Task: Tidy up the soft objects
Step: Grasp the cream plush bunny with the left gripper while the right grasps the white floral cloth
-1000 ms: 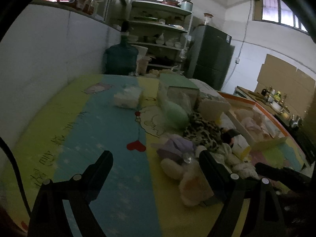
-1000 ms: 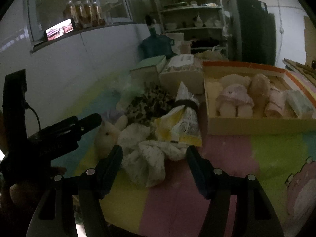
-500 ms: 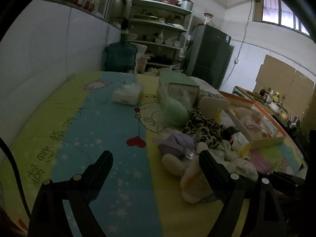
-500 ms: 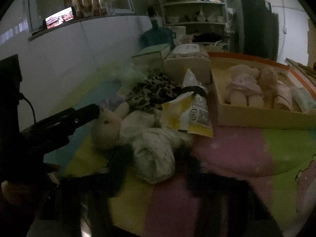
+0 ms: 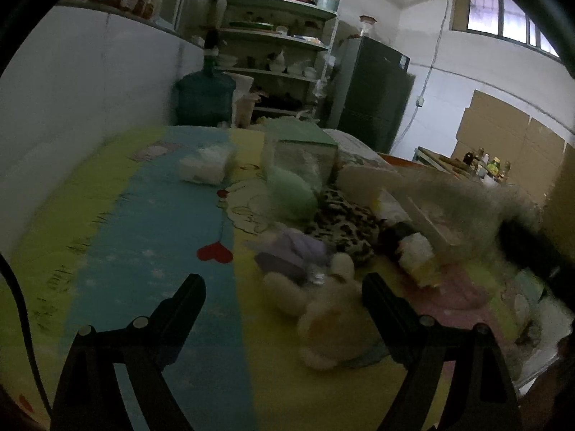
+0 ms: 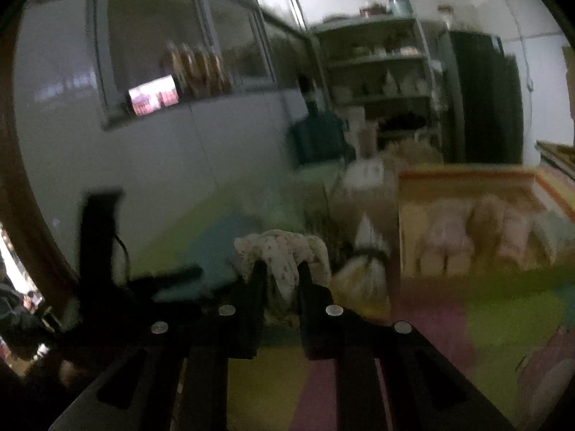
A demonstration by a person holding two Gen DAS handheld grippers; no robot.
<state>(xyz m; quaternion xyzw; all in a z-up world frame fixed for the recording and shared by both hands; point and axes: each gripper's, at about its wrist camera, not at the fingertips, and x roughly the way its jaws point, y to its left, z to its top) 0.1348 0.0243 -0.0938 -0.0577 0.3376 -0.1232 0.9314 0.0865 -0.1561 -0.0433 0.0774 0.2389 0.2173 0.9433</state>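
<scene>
With several soft toys already in the box [image 6: 467,179], the right gripper [image 6: 280,273] pinches a spotted cloth [image 6: 284,251] lifted beside it, while the left gripper [image 5: 284,287], fingers spread, hovers by the teddy [image 5: 330,323] and remaining pile.

Cartoon-print mat [image 5: 151,222] carries plush rabbit [image 5: 323,309], leopard cloth [image 5: 345,219], cardboard tray [image 6: 467,183].

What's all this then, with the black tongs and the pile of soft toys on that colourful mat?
A person is sorting soft things with a two-finger gripper in each hand. The right gripper is shut on a white speckled cloth bundle and holds it above the colourful play mat, short of the cardboard box that already holds plush items. The left gripper is open and hovers by a cream plush toy that lies on the mat.
</scene>
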